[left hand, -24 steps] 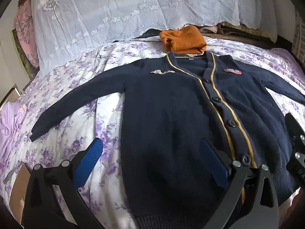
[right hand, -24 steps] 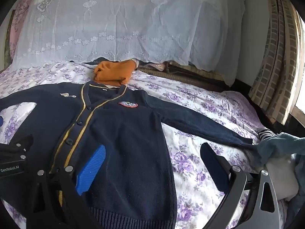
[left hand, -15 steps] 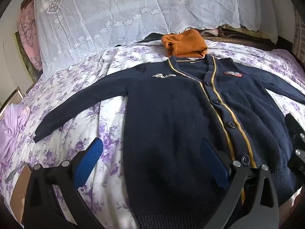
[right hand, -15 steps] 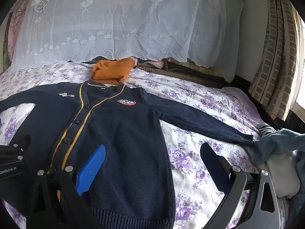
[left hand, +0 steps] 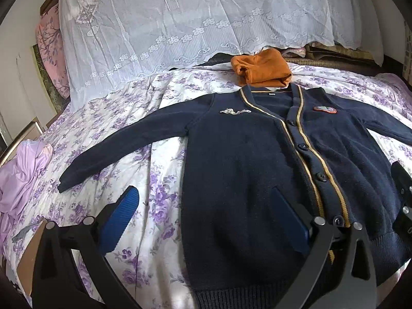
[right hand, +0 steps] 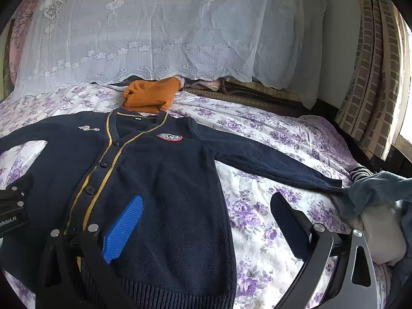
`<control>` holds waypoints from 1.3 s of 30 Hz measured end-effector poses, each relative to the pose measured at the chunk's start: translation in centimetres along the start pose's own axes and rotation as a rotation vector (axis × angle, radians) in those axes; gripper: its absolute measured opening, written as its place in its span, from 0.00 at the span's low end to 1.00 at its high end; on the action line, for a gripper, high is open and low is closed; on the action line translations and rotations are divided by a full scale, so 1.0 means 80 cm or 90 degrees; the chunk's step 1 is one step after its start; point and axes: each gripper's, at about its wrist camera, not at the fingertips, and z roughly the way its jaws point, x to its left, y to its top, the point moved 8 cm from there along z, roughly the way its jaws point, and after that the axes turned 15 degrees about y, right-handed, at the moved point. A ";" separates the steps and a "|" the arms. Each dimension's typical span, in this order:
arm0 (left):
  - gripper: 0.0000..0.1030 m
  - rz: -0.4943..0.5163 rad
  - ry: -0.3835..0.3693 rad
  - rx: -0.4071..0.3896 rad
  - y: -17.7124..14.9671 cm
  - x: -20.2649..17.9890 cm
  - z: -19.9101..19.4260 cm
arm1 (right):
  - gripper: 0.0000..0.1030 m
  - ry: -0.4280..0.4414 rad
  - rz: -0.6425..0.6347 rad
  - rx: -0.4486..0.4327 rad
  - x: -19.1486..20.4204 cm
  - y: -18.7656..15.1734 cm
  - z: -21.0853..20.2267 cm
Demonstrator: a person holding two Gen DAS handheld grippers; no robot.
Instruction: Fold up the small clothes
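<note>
A navy cardigan [left hand: 247,170] with gold trim and dark buttons lies flat and buttoned on the floral bedsheet [left hand: 159,180], both sleeves spread out; it also shows in the right wrist view [right hand: 164,180]. My left gripper [left hand: 206,208] is open and empty, hovering over the cardigan's lower left edge. My right gripper [right hand: 206,213] is open and empty, hovering over the cardigan's lower right edge. The left sleeve cuff [left hand: 64,182] and the right sleeve cuff [right hand: 332,182] lie on the sheet.
A folded orange garment [left hand: 260,69] sits just beyond the collar. A lilac garment [left hand: 23,170] lies at the bed's left edge. A blue-grey and white pile of clothes [right hand: 378,206] lies at the right edge. A white lace cover [right hand: 164,31] drapes the headboard.
Both grippers have pulled back and risen slightly, so the cardigan sits lower in both views. The jaws stay open. The cardigan has not moved.
</note>
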 end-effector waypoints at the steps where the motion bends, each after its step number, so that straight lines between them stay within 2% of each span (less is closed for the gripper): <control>1: 0.96 0.000 0.000 -0.001 0.001 0.000 0.000 | 0.97 0.000 0.001 0.000 0.000 0.000 0.000; 17: 0.96 -0.004 -0.001 -0.027 0.004 -0.001 -0.011 | 0.97 0.002 0.004 -0.002 0.002 0.005 -0.004; 39: 0.96 0.001 0.003 -0.035 0.004 -0.002 -0.014 | 0.97 0.003 0.006 -0.002 0.002 0.007 -0.005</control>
